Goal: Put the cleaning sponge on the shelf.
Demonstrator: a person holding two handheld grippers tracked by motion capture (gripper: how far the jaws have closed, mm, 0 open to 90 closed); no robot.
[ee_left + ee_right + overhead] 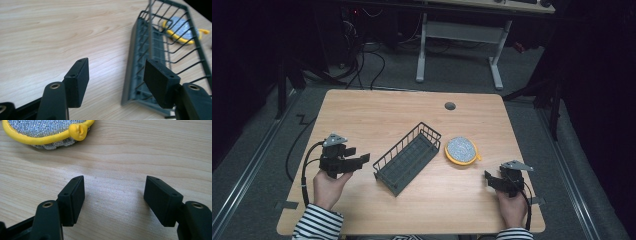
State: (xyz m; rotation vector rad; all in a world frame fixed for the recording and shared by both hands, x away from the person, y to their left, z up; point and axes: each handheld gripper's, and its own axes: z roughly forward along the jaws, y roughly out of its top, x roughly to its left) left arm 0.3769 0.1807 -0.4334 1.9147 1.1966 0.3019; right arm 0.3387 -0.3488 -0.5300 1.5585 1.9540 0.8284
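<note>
Left gripper (360,159) sits at the near left of the wooden table (377,112), held in a hand (328,187) with a striped sleeve (317,225), its jaws spread wide and empty. In the left gripper view the left gripper (116,75) points at the near end of a dark wire basket (160,47), which lies just ahead and to the right of the jaws, not touching them; bare wood shows between the two pads. From above, the wire basket (408,157) lies slanted across the middle of the table, between the two tools. Beyond its far right side rests a round scouring pad (461,150), silver mesh with a yellow rim, just beside the basket. Farther right, the right gripper (488,177) is also spread and grips nothing, low over the near right corner. Seen from the right gripper (113,195), the scouring pad (45,131) lies ahead and to the left of its jaws, apart from them.
</note>
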